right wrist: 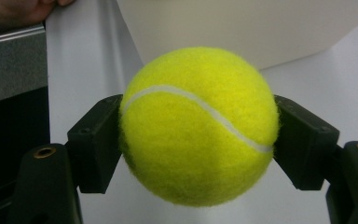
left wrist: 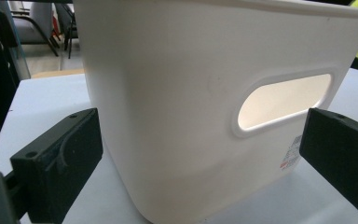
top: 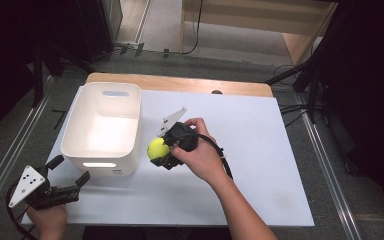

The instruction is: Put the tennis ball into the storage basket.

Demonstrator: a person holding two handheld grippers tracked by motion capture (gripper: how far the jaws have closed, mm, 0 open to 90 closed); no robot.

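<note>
Beside the white bin (top: 102, 127), at its right wall, we clamp a yellow tennis ball (top: 158, 148) in our right gripper (top: 164, 150); our left gripper (top: 70, 176) hangs near the bin's front, jaws spread apart

Camera layout: one fixed high view, two riding gripper views, all referenced to the white bin (top: 102, 127).

High view looks forward and down from the person's side, bin left of centre on the white table (top: 260, 165). Left gripper view sits low and close off the bin's near wall, facing its handle slot (left wrist: 282, 100). Right gripper view looks from very near across a tennis ball (right wrist: 198, 126) toward the bin's wall (right wrist: 242, 28); all three views share the bin.
</note>
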